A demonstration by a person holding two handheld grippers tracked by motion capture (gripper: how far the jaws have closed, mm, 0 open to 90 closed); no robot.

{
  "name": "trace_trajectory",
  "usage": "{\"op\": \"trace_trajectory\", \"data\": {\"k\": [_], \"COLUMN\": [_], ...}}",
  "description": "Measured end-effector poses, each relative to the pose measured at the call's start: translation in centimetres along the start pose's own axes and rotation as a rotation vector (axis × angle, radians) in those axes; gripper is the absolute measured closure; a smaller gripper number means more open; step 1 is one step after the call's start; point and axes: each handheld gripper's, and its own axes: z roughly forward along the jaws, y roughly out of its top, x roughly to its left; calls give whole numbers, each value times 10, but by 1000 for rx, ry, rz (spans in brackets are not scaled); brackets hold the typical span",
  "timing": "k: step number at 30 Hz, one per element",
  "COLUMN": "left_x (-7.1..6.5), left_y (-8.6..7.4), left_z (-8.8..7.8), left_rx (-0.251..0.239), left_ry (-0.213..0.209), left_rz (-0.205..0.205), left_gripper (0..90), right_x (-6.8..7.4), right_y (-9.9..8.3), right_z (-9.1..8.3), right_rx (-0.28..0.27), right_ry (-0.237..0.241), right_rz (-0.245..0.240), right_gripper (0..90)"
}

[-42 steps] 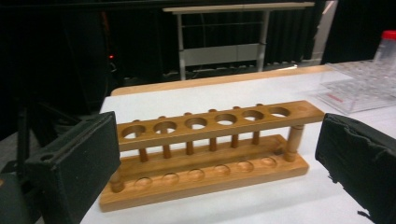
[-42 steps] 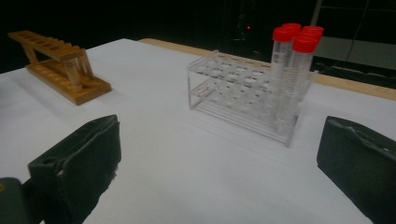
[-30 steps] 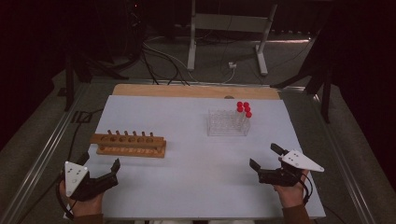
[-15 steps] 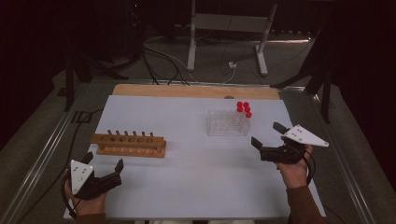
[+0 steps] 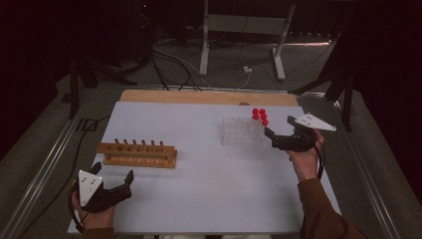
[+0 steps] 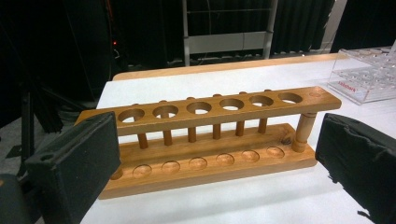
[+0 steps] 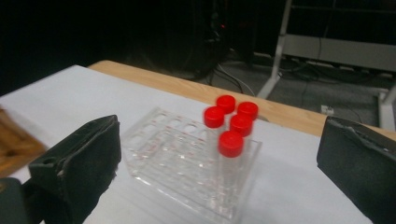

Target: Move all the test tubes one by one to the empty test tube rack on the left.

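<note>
right gripper (image 5: 278, 133) wide open, holds nothing, just beside clear rack (image 5: 241, 131) with five red-capped tubes (image 7: 230, 143) | left gripper (image 5: 112, 179) wide open, empty, near wooden rack (image 5: 137, 154) | red label on clear rack too blurred to read

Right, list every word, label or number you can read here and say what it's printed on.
Small red lettering on the front wall of the clear plastic rack: too blurred to read.
Wooden rack: no text shows.
Red caps of the tubes: no text shows.
Nothing else legible.
</note>
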Motion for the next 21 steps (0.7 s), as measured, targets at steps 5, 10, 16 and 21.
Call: {"op": "trace_trajectory", "data": {"k": [5,10,16,21], "left_x": [0,0,0,0], "left_y": [0,-1,-1,-1], "left_z": [1,2,2,2], "left_rx": [4,8,8,9], "left_ry": [-2,-4,-7,-3], "left_rz": [0,2,7,5], "left_gripper": [8,9,9,8], "right_x": [-5,-5,-3,-1], "right_y": [-6,-12,-22,-27], "right_z": [16,34,53,62], "right_rx": [20,46,112,140], "right_ry": [-10,-37,-74,-85], "right_rz": [30,39,44,31], "right_gripper": [110,211,484,647]}}
